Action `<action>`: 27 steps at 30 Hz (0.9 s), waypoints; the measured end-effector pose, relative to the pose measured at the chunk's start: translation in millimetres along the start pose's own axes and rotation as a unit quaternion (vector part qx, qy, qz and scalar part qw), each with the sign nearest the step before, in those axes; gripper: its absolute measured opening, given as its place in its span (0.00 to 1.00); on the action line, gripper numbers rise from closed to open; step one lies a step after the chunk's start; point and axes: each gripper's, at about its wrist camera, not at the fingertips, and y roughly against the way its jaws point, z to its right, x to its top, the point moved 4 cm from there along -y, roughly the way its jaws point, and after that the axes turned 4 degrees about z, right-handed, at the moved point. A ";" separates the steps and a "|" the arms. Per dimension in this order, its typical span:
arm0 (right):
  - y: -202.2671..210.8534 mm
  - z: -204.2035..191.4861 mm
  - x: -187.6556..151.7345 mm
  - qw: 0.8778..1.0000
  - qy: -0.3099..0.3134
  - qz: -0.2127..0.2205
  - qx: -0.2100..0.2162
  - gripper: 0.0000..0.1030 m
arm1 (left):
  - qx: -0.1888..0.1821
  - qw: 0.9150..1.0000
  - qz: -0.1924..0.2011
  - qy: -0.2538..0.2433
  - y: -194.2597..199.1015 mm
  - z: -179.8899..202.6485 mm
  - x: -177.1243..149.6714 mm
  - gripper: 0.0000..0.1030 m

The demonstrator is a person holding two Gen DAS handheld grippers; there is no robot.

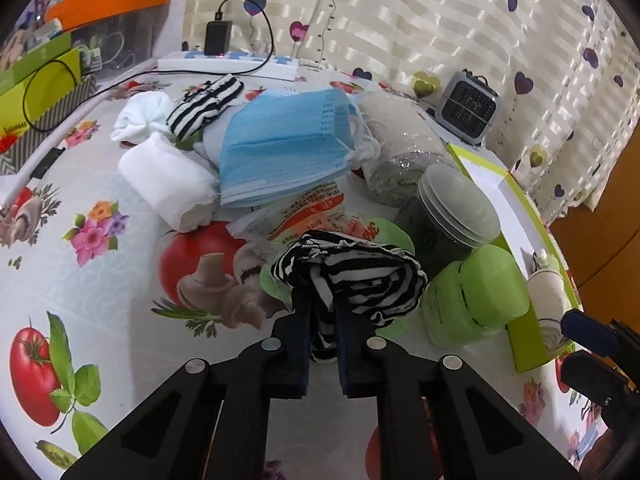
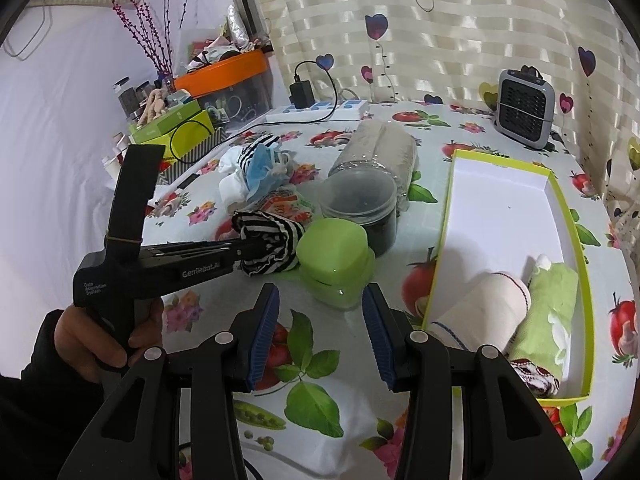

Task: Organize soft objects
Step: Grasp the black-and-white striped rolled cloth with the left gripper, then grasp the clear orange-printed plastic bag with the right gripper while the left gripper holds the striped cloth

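Observation:
My left gripper is shut on a black-and-white striped sock and holds it above the table; it also shows in the right wrist view. Behind it lies a pile of soft things: blue face masks, white rolled cloths, another striped sock and a grey rolled towel. My right gripper is open and empty, just in front of a green jar. The lime-edged white box holds a rolled beige cloth, a green cloth and a patterned sock.
A dark clear-lidded jar stands behind the green jar. A small grey fan, a power strip with charger and boxes with an orange-lidded bin line the back and left. A snack packet lies under the masks.

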 end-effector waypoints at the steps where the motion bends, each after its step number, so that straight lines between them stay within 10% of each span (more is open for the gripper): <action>1: -0.3 -0.7 0.2 1.000 0.001 0.000 0.001 0.43 | 0.001 1.000 0.003 0.001 3.1 -1.8 -0.6 0.09; 27: -97.4 -69.4 38.5 0.995 0.084 -0.038 0.041 0.43 | 0.050 0.995 0.041 0.070 61.4 -76.0 -9.7 0.09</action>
